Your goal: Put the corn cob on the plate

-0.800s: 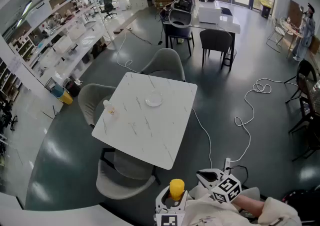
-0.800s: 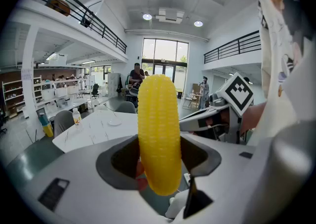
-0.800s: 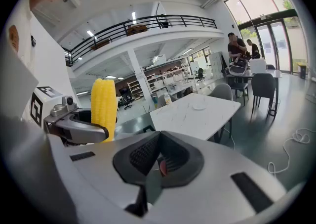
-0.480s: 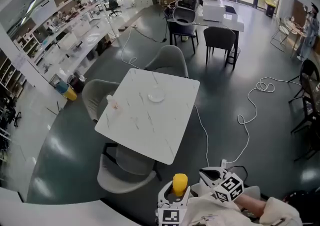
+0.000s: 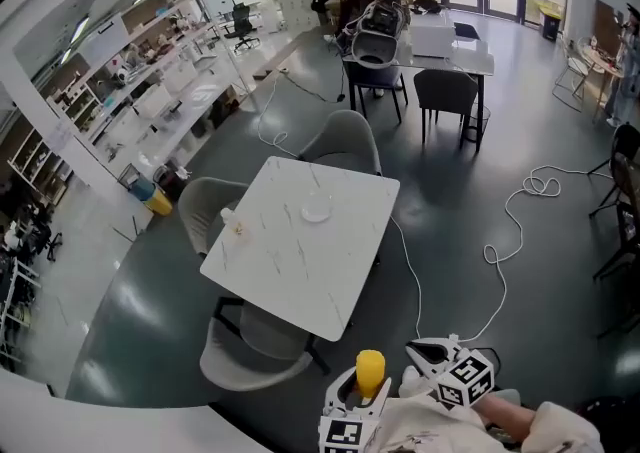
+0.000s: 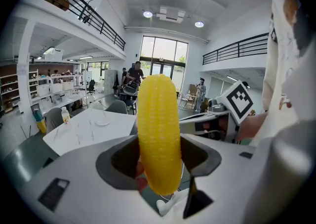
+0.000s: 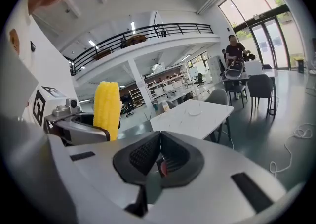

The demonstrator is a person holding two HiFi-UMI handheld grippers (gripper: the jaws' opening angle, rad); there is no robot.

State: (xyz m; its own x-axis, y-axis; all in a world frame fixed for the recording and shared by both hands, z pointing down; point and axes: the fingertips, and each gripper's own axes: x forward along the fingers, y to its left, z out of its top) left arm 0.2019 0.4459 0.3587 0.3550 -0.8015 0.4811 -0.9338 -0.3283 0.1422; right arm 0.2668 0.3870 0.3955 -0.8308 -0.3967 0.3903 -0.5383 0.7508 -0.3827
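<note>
Corn cob shifted slightly rightward in head view, upright in left gripper fingers gripping its lower end; right gripper fingers closed, empty; plate on table well apart; risk: top-heavy cob tipping in transit.

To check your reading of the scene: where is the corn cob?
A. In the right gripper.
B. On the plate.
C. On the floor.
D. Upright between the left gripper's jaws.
D: the corn cob stands upright, clamped in the left gripper, while the plate sits away on the table.
</note>
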